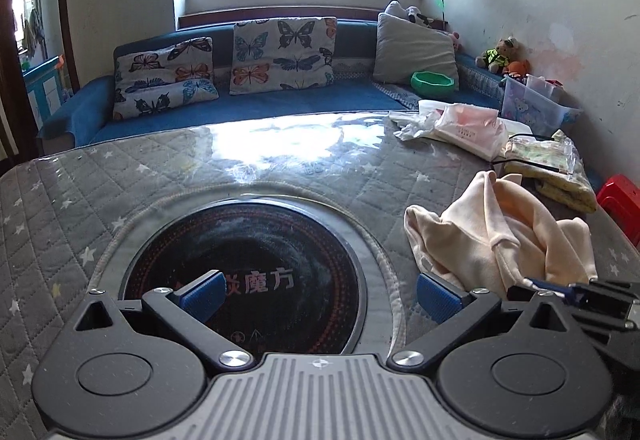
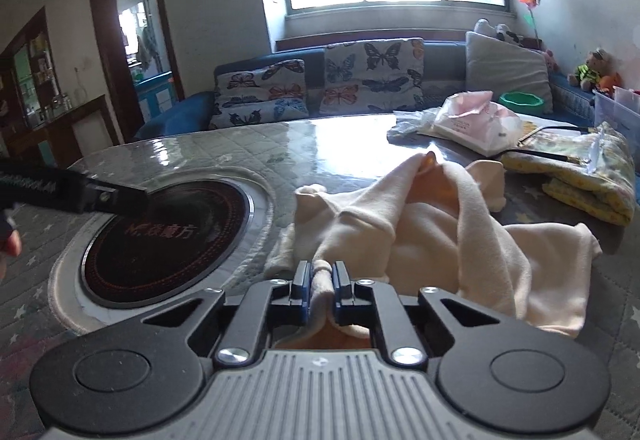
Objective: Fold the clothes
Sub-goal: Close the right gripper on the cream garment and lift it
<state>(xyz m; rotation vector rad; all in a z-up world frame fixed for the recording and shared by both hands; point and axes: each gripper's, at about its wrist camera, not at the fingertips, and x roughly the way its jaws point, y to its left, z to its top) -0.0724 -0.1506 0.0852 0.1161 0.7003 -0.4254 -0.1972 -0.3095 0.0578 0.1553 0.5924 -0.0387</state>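
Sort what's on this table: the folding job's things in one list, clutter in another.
Job: cream garment, crumpled, pinched at one edge by the right gripper; left gripper, open above the round hob.

Clutter: yellow cloth, tissue pack, plastic bag, black cable.

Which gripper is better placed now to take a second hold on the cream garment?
Left. The right gripper is shut on the cream garment, so it is busy. The left gripper is open and empty over the black disc, beside the garment.
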